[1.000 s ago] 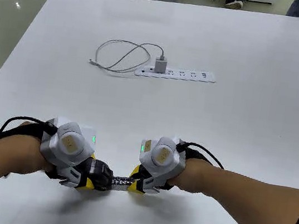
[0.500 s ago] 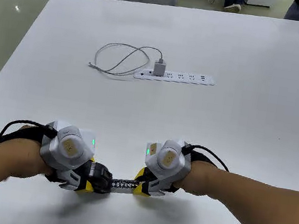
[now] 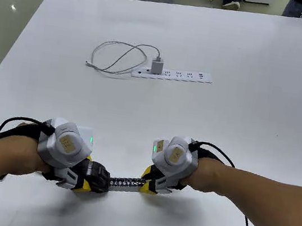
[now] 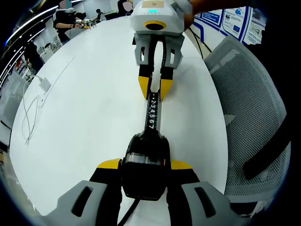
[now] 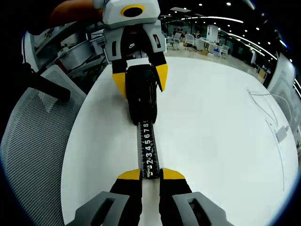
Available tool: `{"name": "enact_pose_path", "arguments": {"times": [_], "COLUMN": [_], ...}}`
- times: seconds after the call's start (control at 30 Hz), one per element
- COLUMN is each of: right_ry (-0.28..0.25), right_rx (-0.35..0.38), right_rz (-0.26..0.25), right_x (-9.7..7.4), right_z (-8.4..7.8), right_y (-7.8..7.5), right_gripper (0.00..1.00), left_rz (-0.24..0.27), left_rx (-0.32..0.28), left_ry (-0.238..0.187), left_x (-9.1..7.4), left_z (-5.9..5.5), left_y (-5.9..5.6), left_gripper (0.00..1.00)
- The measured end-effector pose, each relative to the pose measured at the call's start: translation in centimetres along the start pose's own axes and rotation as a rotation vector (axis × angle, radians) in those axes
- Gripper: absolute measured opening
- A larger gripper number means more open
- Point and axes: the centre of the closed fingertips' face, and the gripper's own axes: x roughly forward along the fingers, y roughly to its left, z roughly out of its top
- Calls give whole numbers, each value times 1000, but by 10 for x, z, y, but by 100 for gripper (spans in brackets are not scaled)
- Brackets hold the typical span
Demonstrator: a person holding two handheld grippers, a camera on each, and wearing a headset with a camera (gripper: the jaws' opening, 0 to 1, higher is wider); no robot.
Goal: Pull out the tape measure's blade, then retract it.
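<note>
Left gripper (image 3: 85, 183) tight on tape measure (image 3: 98, 177), right gripper (image 3: 145, 186) tight on blade tip (image 3: 136, 183), near table edge (image 4: 217, 108).

I'm at a big white rectangular table (image 3: 250, 59) w/ a matt top. A long white plastic power strip (image 3: 182, 74) lies flat towards the far half. A small white charger block (image 3: 157, 67) is plugged in at the strip's left end, and its thin pale cable (image 3: 114, 56) lies in loose loops on the tabletop to the left. Past the table's left edge there's glossy pale-grey floor (image 3: 6, 17) w/ bright light reflections. In the left gripper view a grey mesh-backed office chair (image 4: 249, 94) stands right by the table edge, w/ blue-and-white wall posters (image 4: 225, 16) behind it. In the right gripper view, long ceiling strip lights (image 5: 225, 20) run over more desks (image 5: 197, 44) far back; open-plan room.
</note>
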Motion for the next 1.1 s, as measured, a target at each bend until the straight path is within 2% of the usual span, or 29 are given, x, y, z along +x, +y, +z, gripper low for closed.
{"name": "enact_pose_path", "arguments": {"times": [0.23, 0.43, 1.1], "right_ry": [2, 3, 7], "right_rx": [12, 15, 25], "right_rz": [-3, -6, -11], "right_x": [-5, -9, -21], "right_z": [-5, -10, -28], "right_y": [0, -1, -4], "right_gripper": [8, 8, 8], "left_rz": [1, 12, 12], "left_rx": [3, 10, 6], "left_ry": [10, -3, -4], "left_x": [0, 0, -1], "left_z": [0, 1, 0], "left_y": [-1, 0, 0], "left_gripper": [31, 31, 31]}}
